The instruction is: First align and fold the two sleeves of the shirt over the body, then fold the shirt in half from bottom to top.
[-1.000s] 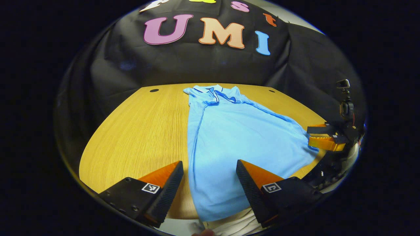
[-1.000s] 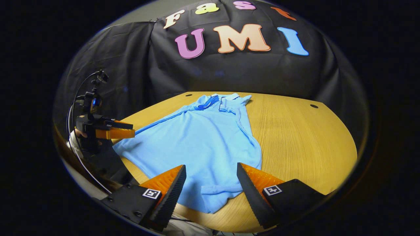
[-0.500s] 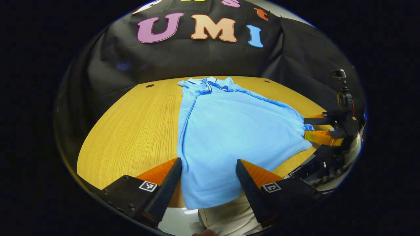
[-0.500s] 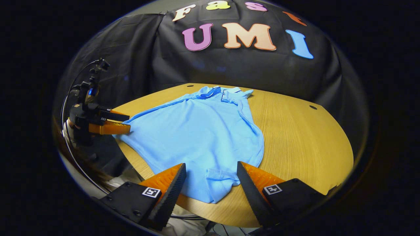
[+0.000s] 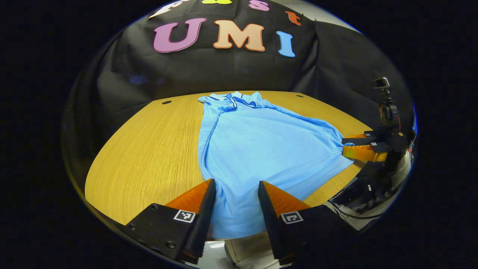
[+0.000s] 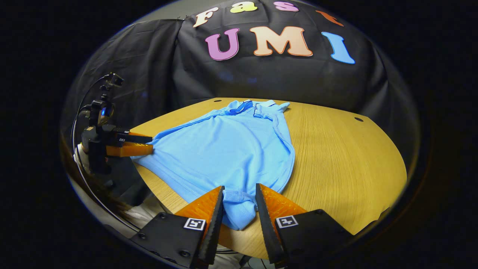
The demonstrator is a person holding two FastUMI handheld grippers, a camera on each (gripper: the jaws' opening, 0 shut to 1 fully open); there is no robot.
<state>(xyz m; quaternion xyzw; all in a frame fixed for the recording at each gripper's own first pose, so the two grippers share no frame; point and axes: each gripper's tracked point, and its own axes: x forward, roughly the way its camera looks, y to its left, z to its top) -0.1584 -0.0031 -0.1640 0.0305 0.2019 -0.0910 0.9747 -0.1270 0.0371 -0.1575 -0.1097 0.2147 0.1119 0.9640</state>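
- Both grippers have narrowed their finger gaps since the earlier frames, and the hem fabric now bunches between each pair of fingers
- Left gripper (image 5: 235,209): fingers part-closed with a gap between them; the near hem corner of the shirt (image 5: 261,145) lies in that gap; whether the pads press the cloth cannot be told
- Right gripper (image 6: 239,213): fingers drawn closer, with a gathered fold of the opposite hem corner between them; fabric sits against both inner faces, but a firm clamp cannot be confirmed
- Shirt (image 6: 227,149): light blue polo, spread flat on the wooden table (image 6: 343,164), collar (image 6: 257,106) at the end far from both tools, hem at the near edge directly ahead of the fingertips; sleeves lie folded in over the body
- In the left gripper view the right gripper (image 5: 364,146) shows far to the right of the tool, at the shirt's side edge; in the right gripper view the left gripper (image 6: 129,145) shows far to the left, touching the opposite side edge
- Markings: each finger base carries a small square black-and-white fiducial tag (image 6: 195,223); no brand or readable text on the shirt or the table
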